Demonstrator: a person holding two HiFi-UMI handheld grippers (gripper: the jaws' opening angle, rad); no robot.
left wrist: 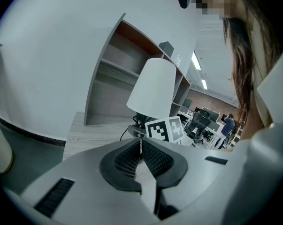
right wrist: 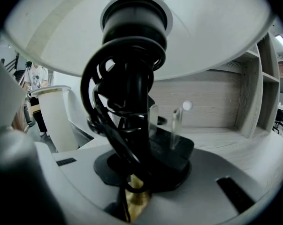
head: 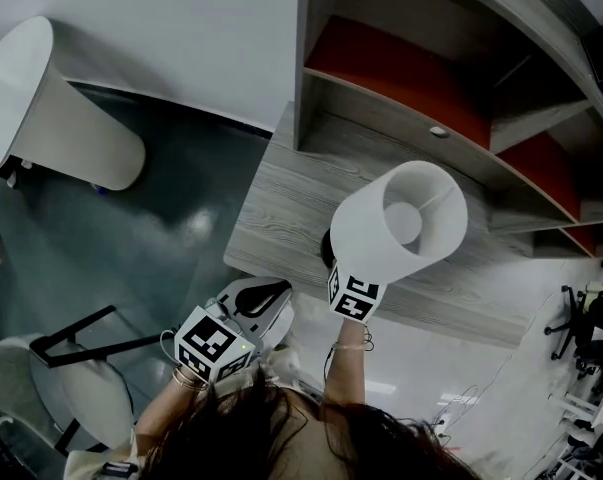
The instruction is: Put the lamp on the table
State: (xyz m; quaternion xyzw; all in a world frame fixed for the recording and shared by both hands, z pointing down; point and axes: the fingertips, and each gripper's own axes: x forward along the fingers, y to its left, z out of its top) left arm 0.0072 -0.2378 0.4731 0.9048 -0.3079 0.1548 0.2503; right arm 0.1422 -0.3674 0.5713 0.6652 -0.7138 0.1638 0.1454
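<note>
Clamping the lamp (head: pixel 386 243) by its stem (right wrist: pixel 132 102), the right hand-held gripper (right wrist: pixel 134 191) sits beneath it.

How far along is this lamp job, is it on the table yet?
Done: the lamp is picked up and held over the wooden table. In hand: the right gripper grips its cord-wrapped stem; the left gripper is shut, empty. Left: setting it down and letting go; I cannot tell whether its base touches yet.

We see a grey wood-grain table (head: pixel 281 203) against a white wall (head: pixel 181 38), shelves (head: pixel 411 78) with red backs above it, a glossy dark floor (head: pixel 131 238), and a pale chair (head: pixel 86 393) near left.
</note>
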